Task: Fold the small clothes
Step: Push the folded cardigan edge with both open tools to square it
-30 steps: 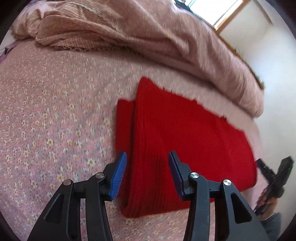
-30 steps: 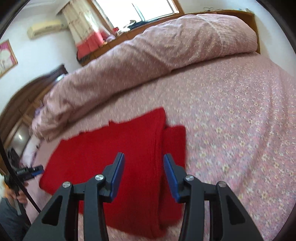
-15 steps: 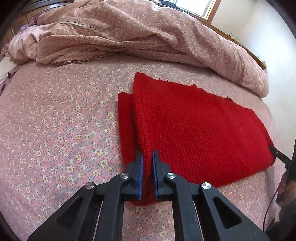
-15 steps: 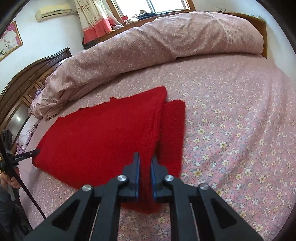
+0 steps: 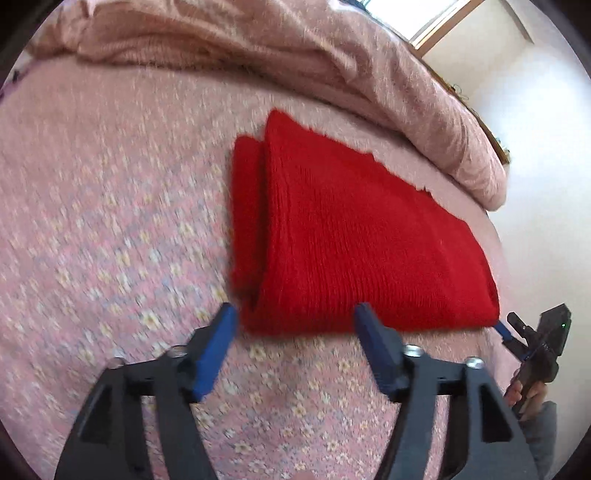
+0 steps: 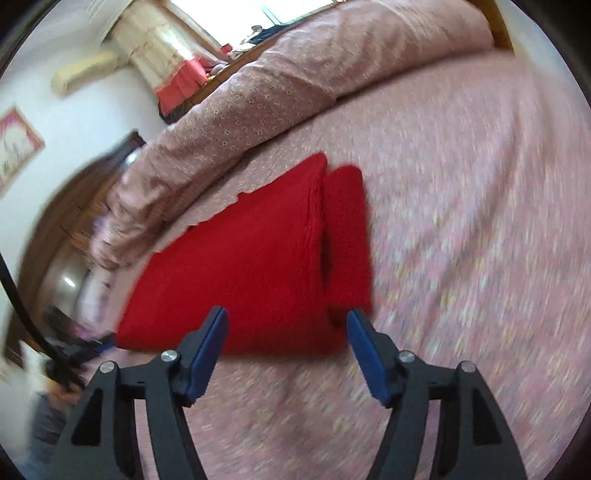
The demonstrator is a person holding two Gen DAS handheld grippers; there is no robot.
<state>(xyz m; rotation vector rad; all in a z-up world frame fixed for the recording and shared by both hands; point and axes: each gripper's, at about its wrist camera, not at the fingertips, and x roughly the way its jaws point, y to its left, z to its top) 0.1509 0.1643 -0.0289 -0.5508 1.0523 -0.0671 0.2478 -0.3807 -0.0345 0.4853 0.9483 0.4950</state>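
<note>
Red knit [image 5: 351, 236] beyond hand-held gripper [image 5: 295, 325].

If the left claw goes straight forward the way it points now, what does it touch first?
Most likely the near folded edge of the red knitted garment, just ahead of the open left claw; depth is uncertain.

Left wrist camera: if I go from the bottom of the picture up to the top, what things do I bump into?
Left gripper, open with nothing between its fingers → flowery pink bedsheet → folded red knit garment → rumpled pink quilt → window.
</note>
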